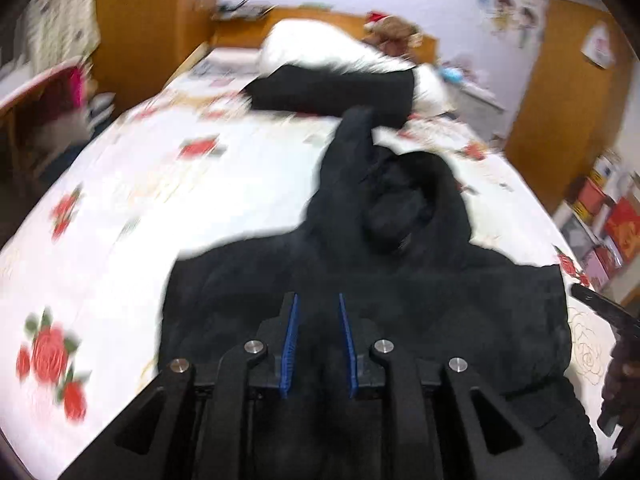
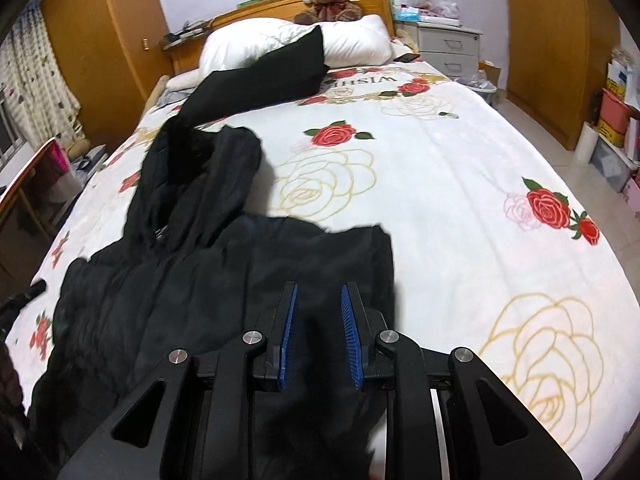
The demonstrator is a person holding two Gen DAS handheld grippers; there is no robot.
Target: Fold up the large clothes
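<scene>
Right wrist view shows the black coat (image 2: 224, 272) spread on the rose-printed bedspread (image 2: 460, 208), its long axis running from the near edge, under both grippers, away toward the pillows (image 2: 280, 40), hood end farthest. The right gripper (image 2: 318, 300) hangs over the coat's right-hand edge, jaws a little apart with dark cloth below them; whether they pinch it I cannot tell. The left gripper (image 1: 318, 308) sits over the coat's middle, jaws likewise slightly parted, holding nothing visible. The right one seems nearer a free edge to fold.
</scene>
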